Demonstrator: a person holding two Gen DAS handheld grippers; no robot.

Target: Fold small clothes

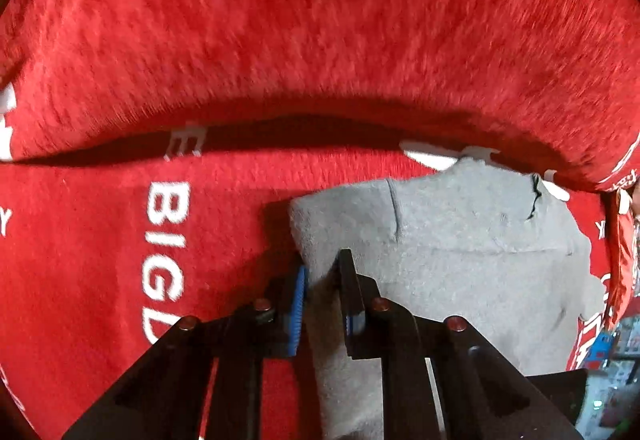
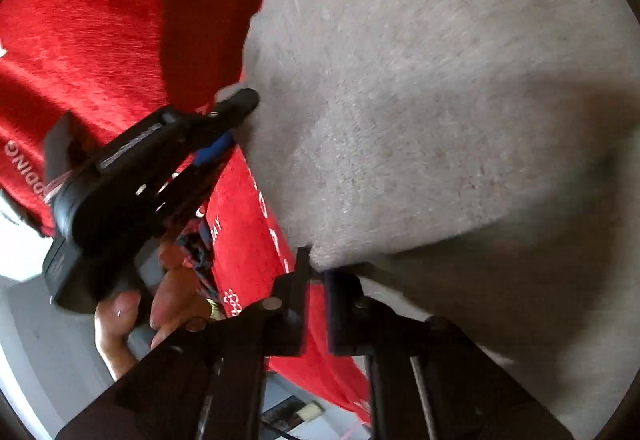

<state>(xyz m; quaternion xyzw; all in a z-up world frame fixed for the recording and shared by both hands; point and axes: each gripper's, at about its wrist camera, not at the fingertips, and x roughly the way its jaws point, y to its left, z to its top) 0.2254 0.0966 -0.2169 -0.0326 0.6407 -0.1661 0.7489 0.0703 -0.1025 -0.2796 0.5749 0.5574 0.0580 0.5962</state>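
A small grey fleece garment (image 1: 460, 240) lies on a red cloth (image 1: 280, 20) with white letters. My left gripper (image 1: 324, 272) is shut on the garment's near left corner, the fabric pinched between its black fingers with blue pads. In the right wrist view the same grey garment (image 2: 420, 100) fills the frame. My right gripper (image 2: 316, 268) is shut on another edge of it. The left gripper (image 2: 236, 108) also shows there, gripping the garment's edge, held by a hand (image 2: 132, 320).
The red cloth has a raised fold (image 1: 320, 128) running across behind the garment. Its edge drops off at the right, where colourful items (image 1: 616, 360) show below. A grey floor (image 2: 36, 340) shows past the cloth's edge.
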